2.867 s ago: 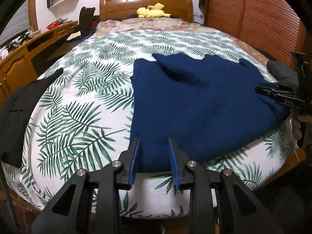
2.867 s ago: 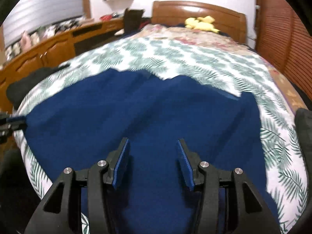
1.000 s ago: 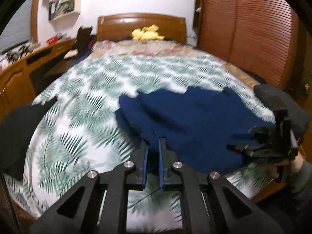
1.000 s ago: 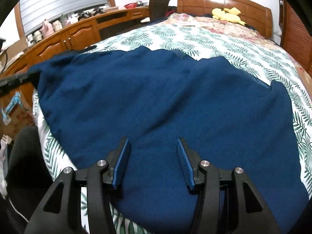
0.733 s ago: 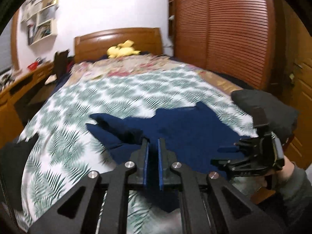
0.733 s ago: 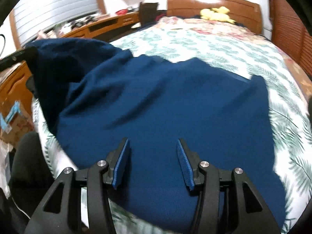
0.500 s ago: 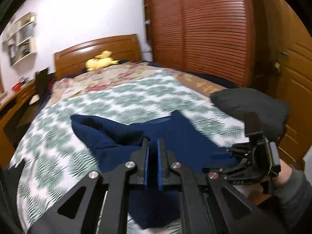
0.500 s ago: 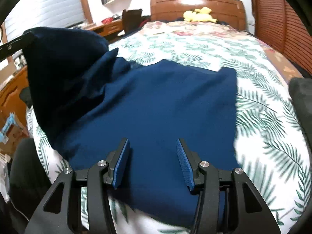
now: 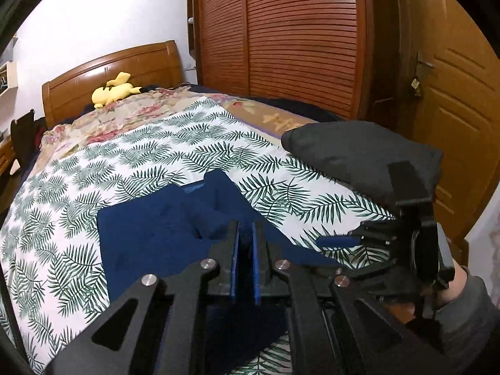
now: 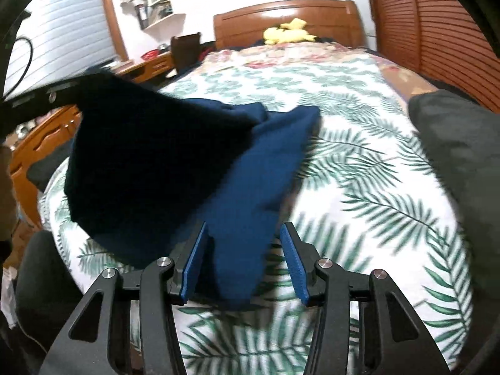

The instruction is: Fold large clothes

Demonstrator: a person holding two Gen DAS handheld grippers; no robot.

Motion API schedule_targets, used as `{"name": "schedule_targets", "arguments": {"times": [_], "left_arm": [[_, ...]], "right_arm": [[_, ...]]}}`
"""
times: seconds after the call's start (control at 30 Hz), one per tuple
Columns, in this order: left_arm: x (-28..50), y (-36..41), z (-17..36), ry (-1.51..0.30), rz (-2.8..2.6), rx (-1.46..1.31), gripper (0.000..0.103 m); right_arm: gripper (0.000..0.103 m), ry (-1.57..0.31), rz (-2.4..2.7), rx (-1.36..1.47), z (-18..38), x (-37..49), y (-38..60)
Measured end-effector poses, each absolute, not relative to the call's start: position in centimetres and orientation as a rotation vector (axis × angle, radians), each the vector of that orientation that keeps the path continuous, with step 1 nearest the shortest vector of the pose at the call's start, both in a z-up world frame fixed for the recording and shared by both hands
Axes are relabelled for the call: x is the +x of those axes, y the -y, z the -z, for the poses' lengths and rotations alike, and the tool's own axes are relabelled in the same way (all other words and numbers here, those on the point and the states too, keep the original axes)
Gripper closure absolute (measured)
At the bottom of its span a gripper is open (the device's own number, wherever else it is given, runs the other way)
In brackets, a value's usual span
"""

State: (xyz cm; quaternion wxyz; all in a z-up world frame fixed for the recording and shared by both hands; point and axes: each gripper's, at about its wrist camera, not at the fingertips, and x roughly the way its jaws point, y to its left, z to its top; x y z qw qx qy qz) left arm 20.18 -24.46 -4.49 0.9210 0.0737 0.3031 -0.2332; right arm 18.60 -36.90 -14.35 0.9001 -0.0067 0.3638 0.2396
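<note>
clearly the navy garment [image 9: 150, 237] was pinched in the closed left gripper [image 9: 245, 262], lifted at frame left over the bed [image 10: 359, 162]; the right gripper [image 10: 243, 262] was spread wide, empty, its near hem lying between the fingers.

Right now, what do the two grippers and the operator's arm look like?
Both the left gripper and right gripper are matte black linkages with silver pivot screws and ribbed blue pads on the fingers. The right hand is bare, in a grey sleeve.

Navy garment [image 10: 250, 193] motion-blurred in right view; grip inside left tongs [image 9: 246, 243] hidden.
</note>
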Motion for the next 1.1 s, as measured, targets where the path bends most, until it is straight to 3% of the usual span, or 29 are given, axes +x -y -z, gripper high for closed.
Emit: {"name": "schedule_targets", "arguments": {"times": [0.5, 0.73, 1.1], "left_arm": [[15.9, 18.8, 2.6, -0.552, 0.448, 0.106, 0.093], [15.7, 14.2, 4.9, -0.596, 0.382, 0.063, 0.092], [15.6, 9.2, 9.6, -0.674, 0.291, 0.019, 0.092]], "right_arm": [[0.055, -0.663, -0.454, 0.008, 10.2, 18.6, 36.6], [0.053, -0.594, -0.490, 0.025, 7.6, 18.0, 34.7], [0.053, -0.655, -0.586, -0.052, 9.3, 18.4, 28.5]]}}
